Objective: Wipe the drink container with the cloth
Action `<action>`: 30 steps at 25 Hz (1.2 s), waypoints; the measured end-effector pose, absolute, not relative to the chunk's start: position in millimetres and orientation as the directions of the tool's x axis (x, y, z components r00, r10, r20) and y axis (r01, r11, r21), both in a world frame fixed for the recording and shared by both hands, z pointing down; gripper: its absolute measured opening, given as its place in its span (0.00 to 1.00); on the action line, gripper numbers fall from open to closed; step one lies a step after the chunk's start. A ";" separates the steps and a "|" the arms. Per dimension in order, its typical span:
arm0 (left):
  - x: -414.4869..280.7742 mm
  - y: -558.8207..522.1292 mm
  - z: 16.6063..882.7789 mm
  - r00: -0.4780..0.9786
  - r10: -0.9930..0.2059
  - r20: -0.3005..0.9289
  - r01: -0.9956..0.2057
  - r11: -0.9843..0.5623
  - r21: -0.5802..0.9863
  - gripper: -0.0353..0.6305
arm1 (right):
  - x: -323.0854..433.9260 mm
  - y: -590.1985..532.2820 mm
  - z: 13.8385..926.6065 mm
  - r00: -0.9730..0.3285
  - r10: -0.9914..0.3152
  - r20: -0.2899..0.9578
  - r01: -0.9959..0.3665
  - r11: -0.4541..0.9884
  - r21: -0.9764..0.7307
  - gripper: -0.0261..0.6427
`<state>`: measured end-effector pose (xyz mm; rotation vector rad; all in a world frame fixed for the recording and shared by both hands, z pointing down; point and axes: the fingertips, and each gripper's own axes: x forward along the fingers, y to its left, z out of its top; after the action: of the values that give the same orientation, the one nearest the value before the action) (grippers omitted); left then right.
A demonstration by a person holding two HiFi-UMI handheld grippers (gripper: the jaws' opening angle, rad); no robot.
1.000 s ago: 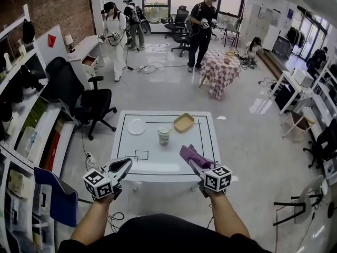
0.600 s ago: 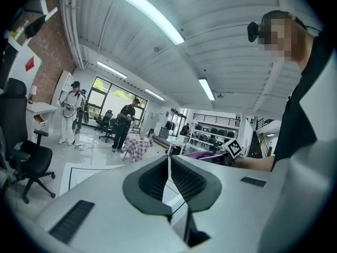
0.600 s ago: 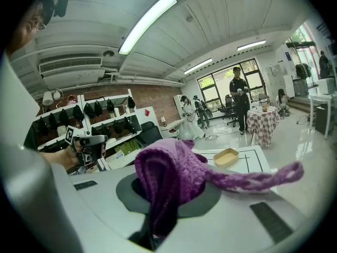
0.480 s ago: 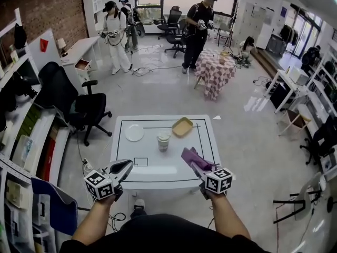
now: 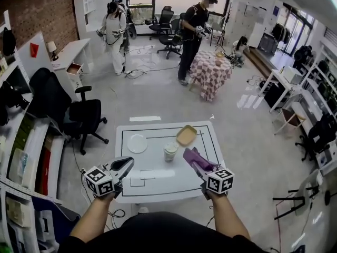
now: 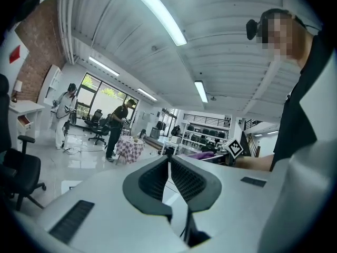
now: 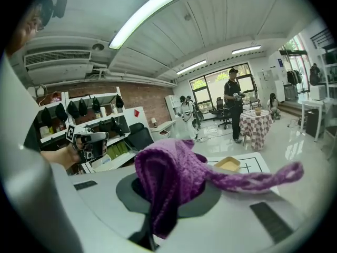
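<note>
A pale drink cup (image 5: 170, 151) stands upright near the middle of the white table (image 5: 158, 186). My right gripper (image 5: 190, 156) is shut on a purple knitted cloth (image 5: 196, 159), held above the table just right of the cup and apart from it. In the right gripper view the cloth (image 7: 176, 181) bulges out of the jaws with a tail hanging right. My left gripper (image 5: 128, 162) hovers over the table's front left with its jaws shut and nothing between them; its pads (image 6: 169, 177) meet in the left gripper view.
A white plate (image 5: 137, 143) lies at the table's left and a tan tray (image 5: 186, 135) at its back right. A black office chair (image 5: 79, 115) stands left of the table. Several people stand far back by a checkered table (image 5: 209, 73). Shelves line the left wall.
The head view has tilted down, so the table and cup sit lower and nearer in the frame. Both grippers keep their places and grips.
</note>
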<state>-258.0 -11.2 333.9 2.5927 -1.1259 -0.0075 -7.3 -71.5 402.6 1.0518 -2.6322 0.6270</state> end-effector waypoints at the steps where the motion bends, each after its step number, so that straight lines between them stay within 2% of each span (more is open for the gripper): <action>1: -266.7 -18.6 333.8 0.696 -0.708 0.120 -0.707 -0.647 0.285 0.11 | -15.1 -76.0 402.4 -0.708 -0.602 0.369 -0.704 0.644 -0.300 0.14; 21: -370.5 -102.0 343.1 0.816 -0.568 0.103 -0.569 -0.762 0.310 0.11 | -119.3 -120.5 391.9 -0.596 -0.703 0.387 -0.802 0.534 -0.266 0.14; 30: -358.0 -124.4 362.4 0.833 -0.538 0.129 -0.547 -0.768 0.333 0.11 | -114.5 -140.7 407.4 -0.586 -0.707 0.396 -0.810 0.511 -0.286 0.14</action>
<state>-358.0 -124.4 362.4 2.6552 -0.8148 0.0364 -114.5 -140.7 407.4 1.2900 -2.5247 0.6580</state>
